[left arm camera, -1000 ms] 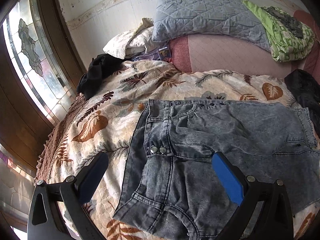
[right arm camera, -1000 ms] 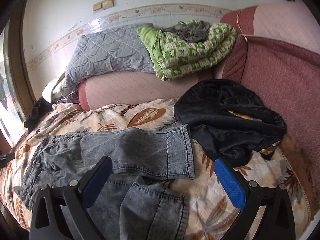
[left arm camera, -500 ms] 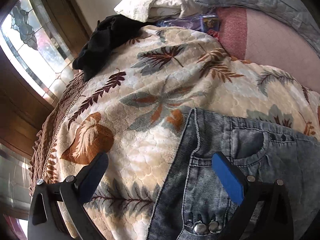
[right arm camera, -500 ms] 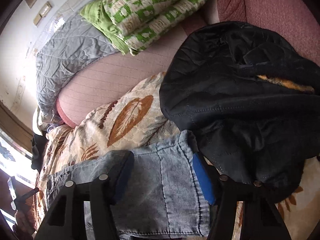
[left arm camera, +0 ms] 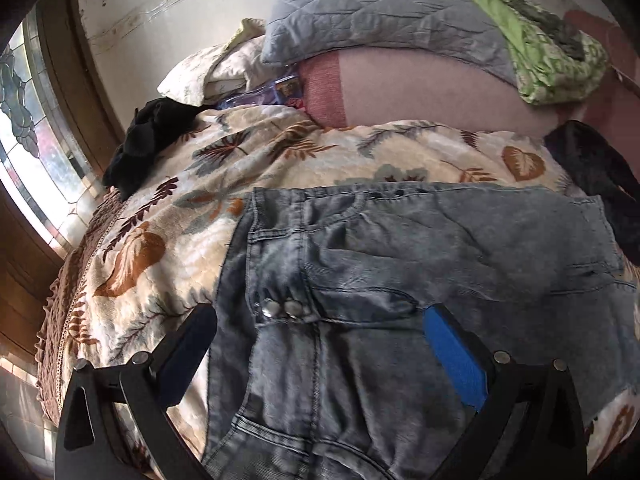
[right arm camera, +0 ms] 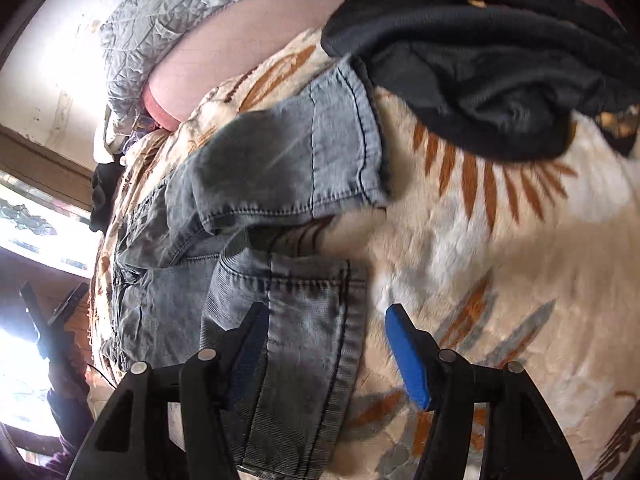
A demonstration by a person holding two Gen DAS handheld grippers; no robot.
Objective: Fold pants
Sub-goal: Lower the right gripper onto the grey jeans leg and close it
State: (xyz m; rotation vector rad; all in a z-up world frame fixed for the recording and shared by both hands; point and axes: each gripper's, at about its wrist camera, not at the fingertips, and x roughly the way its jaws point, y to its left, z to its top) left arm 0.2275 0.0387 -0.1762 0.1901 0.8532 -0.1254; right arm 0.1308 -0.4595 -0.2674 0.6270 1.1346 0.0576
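Over pants (left arm camera: 400, 280), both tongs spread

Wide bed (left arm camera: 192, 240) under a cream blanket printed with brown and grey leaves, fringed brown trim along its left edge. Stained-glass window (left arm camera: 24, 128) in a dark wooden frame on the left, daylight pouring through, blown out white in the right wrist view. Pale, scuffed wall (left arm camera: 172, 12) behind, with a faint patterned border. Padded pink headboard (left arm camera: 420, 92) along the far edge, grey quilted pillow (left arm camera: 380, 12) leaning on top, green patterned blanket (left arm camera: 552, 64) bunched at its right end. Cream pillows (left arm camera: 216, 72) piled in the far left corner, dark clothing (left arm camera: 148, 140) heaped just beside. Another black garment (right arm camera: 500, 64) at the far right corner.
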